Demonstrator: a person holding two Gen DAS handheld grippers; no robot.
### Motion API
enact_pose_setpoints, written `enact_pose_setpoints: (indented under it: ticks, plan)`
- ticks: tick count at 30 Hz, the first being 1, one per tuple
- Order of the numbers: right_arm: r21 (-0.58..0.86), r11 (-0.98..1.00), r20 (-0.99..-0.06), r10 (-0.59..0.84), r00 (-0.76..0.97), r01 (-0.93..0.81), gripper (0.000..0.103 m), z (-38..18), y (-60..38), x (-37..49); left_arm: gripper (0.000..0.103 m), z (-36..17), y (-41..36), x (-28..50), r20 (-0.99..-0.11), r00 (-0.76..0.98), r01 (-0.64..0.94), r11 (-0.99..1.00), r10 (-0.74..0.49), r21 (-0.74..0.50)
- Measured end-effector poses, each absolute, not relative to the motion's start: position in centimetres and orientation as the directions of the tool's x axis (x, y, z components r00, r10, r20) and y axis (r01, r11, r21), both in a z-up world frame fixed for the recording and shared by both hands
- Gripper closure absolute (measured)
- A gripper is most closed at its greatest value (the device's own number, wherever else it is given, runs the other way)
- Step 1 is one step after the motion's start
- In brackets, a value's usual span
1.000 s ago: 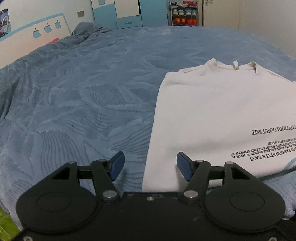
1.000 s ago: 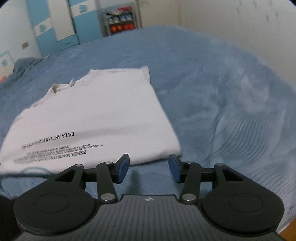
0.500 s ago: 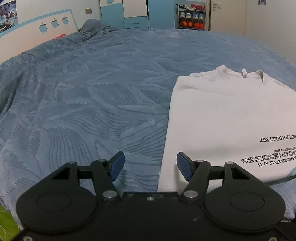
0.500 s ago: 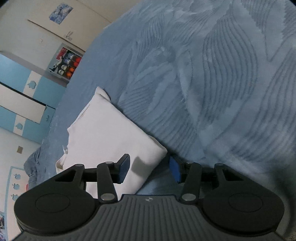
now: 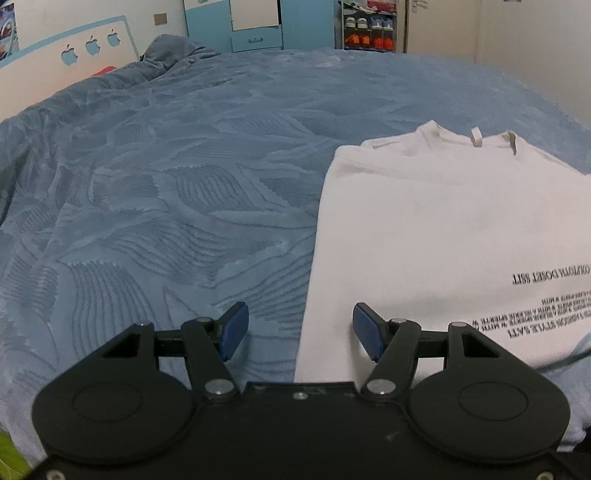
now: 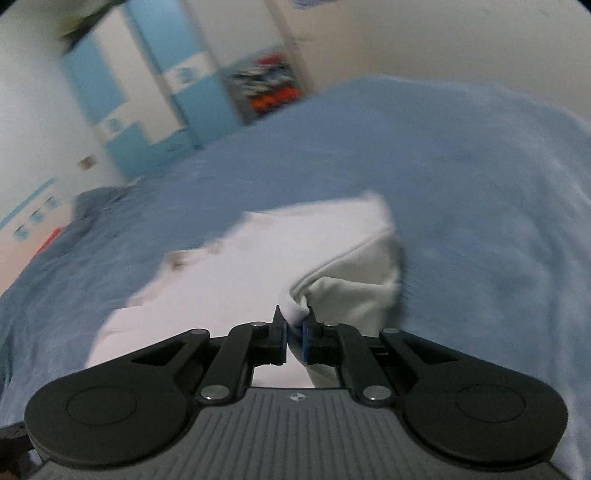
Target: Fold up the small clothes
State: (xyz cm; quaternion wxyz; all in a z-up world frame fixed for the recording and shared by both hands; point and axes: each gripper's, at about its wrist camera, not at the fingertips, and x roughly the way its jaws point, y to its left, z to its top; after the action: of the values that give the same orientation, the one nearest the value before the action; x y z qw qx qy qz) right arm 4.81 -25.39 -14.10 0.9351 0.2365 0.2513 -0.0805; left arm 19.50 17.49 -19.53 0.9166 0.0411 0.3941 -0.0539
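Observation:
A white T-shirt (image 5: 436, 229) with black printed text lies on the blue bedspread (image 5: 184, 184), its collar pointing away from me. My left gripper (image 5: 300, 328) hovers open over the shirt's near left edge, the edge running between its blue pads. In the blurred right wrist view the same T-shirt (image 6: 258, 266) has its near right corner lifted off the bedspread (image 6: 480, 221). My right gripper (image 6: 294, 330) is shut on that bunched corner, and the cloth hangs in a fold to the right of it.
The bed's white headboard (image 5: 55, 55) with apple cut-outs stands at the far left. Blue and white wardrobes (image 5: 258, 22) and a shoe rack (image 5: 369, 26) line the far wall. A crumpled blue heap (image 5: 173, 51) lies near the headboard.
My right gripper has closed on the shirt's near right corner and raised it; half a second ago it stood open around that corner. The left gripper has stayed open by the shirt's left edge.

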Motion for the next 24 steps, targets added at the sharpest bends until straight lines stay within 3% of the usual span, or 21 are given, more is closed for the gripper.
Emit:
enact_pose_setpoints:
  ticks: [7,13,19,23,24]
  plan:
    - [0.367,0.930,-0.409,0.139,0.902,0.024,0.096,-7.3,-18.8,9.5,0.039,-18.0,18.9,21.4,-0.708,0.698,0.164,0.986,-0.108,0.011]
    - [0.353,0.910,-0.412,0.360,0.837,-0.217,0.096,-4.9,-9.3,12.8,0.039,-16.9,21.8,22.6,-0.677,0.729,0.133,0.991,-0.099,-0.001]
    - [0.312,0.875,-0.578,0.484,0.657,-0.371,0.096,-9.5,-0.8,14.1,0.039,-17.8,25.9,22.2,-0.688,0.723,0.067,0.998,-0.058,-0.013]
    - [0.212,0.901,-0.726,0.405,0.556,-0.379,0.094,-14.0,2.5,14.7,0.039,-19.3,27.4,21.7,-0.717,0.695,0.039,0.999,-0.054,-0.036]
    - [0.200,0.902,-0.752,0.392,0.530,-0.383,0.087,-14.6,2.8,14.9,0.039,-19.6,27.5,21.7,-0.724,0.687,0.037,0.998,-0.060,-0.048]
